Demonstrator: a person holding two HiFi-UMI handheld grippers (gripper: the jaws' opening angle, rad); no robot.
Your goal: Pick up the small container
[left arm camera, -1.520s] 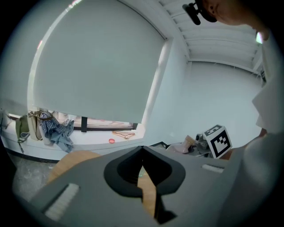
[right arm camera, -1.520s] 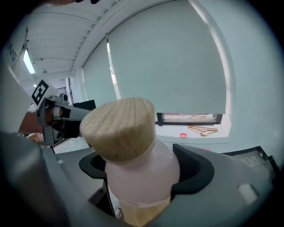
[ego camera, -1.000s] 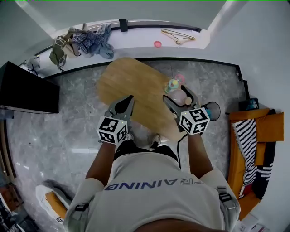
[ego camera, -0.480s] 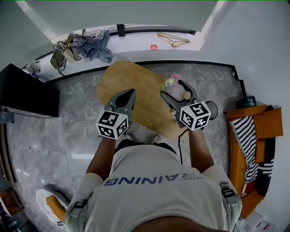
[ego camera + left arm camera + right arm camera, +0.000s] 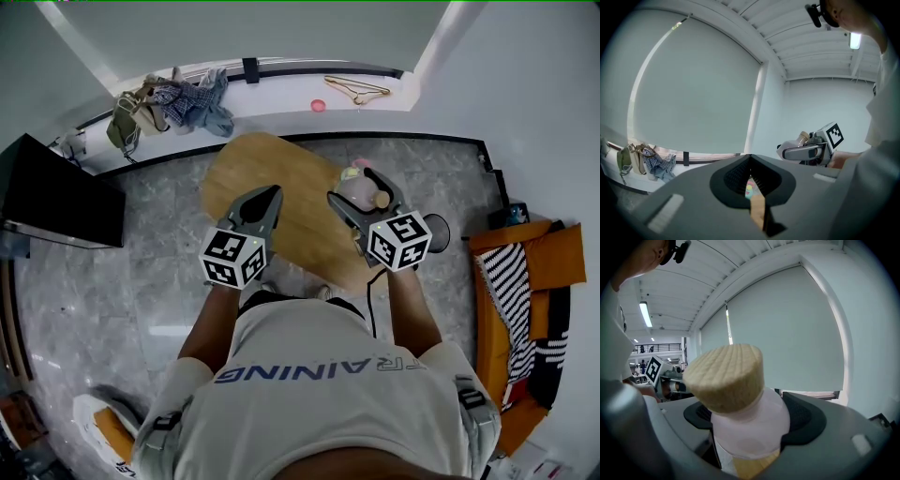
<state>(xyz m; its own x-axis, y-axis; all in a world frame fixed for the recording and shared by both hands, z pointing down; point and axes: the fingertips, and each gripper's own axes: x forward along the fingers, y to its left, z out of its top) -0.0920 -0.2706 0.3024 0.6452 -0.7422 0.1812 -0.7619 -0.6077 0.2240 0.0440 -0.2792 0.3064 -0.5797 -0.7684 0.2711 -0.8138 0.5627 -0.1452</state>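
The small container (image 5: 359, 194) is a pale pink bottle with a cork stopper (image 5: 724, 376). It is held above the right part of the oval wooden table (image 5: 281, 178). My right gripper (image 5: 352, 186) is shut on its body (image 5: 751, 427), one finger on each side, and the stopper points up and right. My left gripper (image 5: 274, 191) hovers over the table's middle, shut with nothing in it. In the left gripper view the meeting jaws of my left gripper (image 5: 750, 159) fill the lower frame, and the right gripper (image 5: 806, 151) with the bottle shows at the right.
A small pastel-coloured object (image 5: 351, 172) stands on the table just beyond the bottle. The windowsill holds clothes (image 5: 178, 92), a hanger (image 5: 354, 89) and a pink item (image 5: 319, 105). A black cabinet (image 5: 56, 192) is at the left, and a dark round stool (image 5: 437, 231) and an orange sofa (image 5: 520, 300) at the right.
My right gripper has risen off the table with the bottle and drifted slightly left. The left gripper has hardly moved.
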